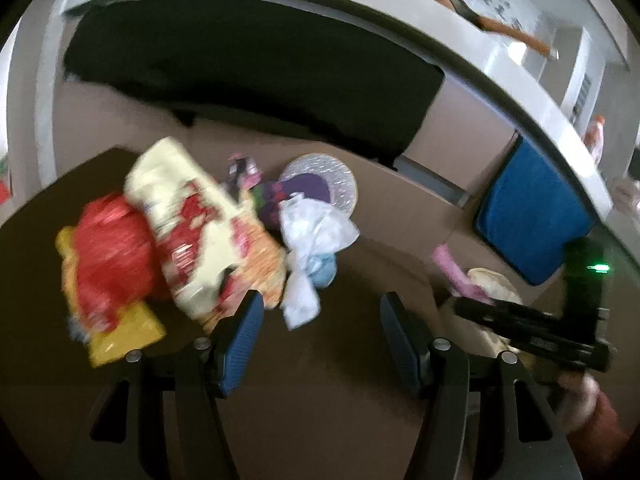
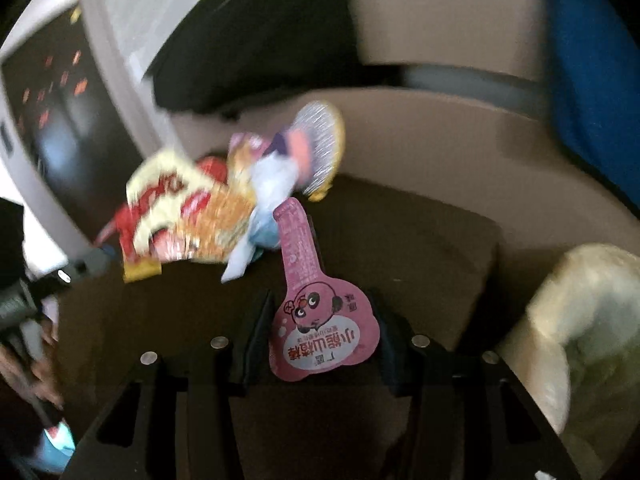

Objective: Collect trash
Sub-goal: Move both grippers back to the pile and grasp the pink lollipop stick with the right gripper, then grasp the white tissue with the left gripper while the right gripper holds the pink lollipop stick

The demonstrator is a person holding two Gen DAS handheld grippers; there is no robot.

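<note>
A pile of trash lies on the dark brown table: a red bag, a cream and red snack bag, crumpled white plastic, a round foil lid and a yellow packet. My left gripper hangs open in front of the pile, nothing between its blue pads. My right gripper is shut on a pink bear-print wrapper, which stands up between the fingers. The same pile shows blurred beyond it. In the left wrist view the right gripper sits at the far right with the pink wrapper.
A blue cushion stands on the tan floor to the right. A pale beige bag sits beside the table's right edge. A white table edge arches overhead, carrying a pan with an orange handle. A hand shows at the left.
</note>
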